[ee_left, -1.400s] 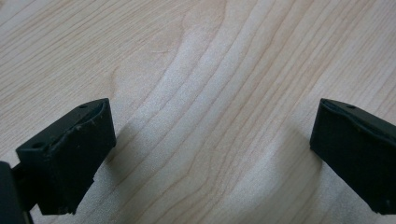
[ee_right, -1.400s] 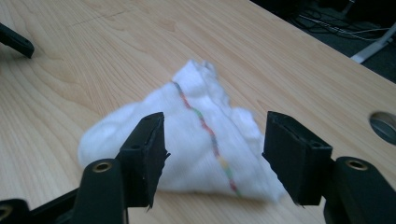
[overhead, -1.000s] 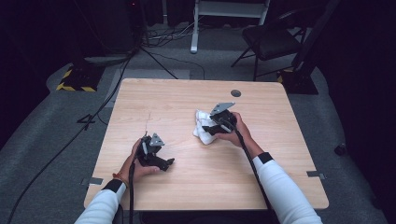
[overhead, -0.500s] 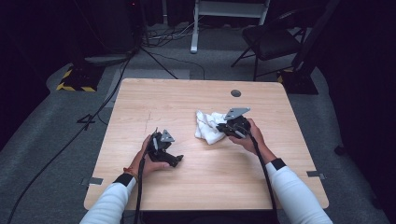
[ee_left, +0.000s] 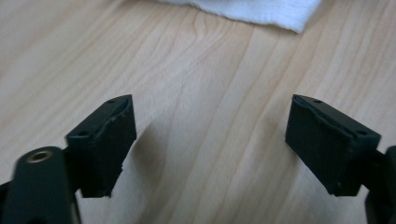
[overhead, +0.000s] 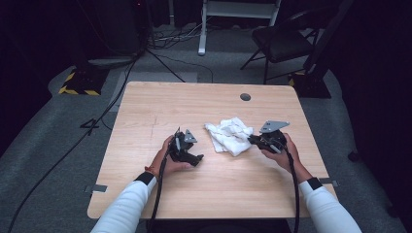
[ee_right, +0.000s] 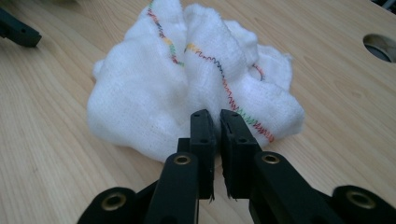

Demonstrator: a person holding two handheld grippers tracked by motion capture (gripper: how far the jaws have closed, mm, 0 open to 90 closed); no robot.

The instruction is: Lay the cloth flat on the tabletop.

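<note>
Wooden table (overhead: 145, 111), light grain, occupied centre of the high view; round hole (overhead: 245, 97) sat near its far edge, right of centre. Grey carpeted floor (overhead: 63, 160) surrounded it. Upper right: black chair (overhead: 282, 41). Top centre: white frame legs (overhead: 201, 29) w/ loose cables (overhead: 170, 36) beside them. Upper left: yellow-black striped base (overhead: 77, 85), one cable (overhead: 73, 148) ran from there diag. toward lower left. Small metal brackets (overhead: 97, 188) at table's near left & right edges.
</note>
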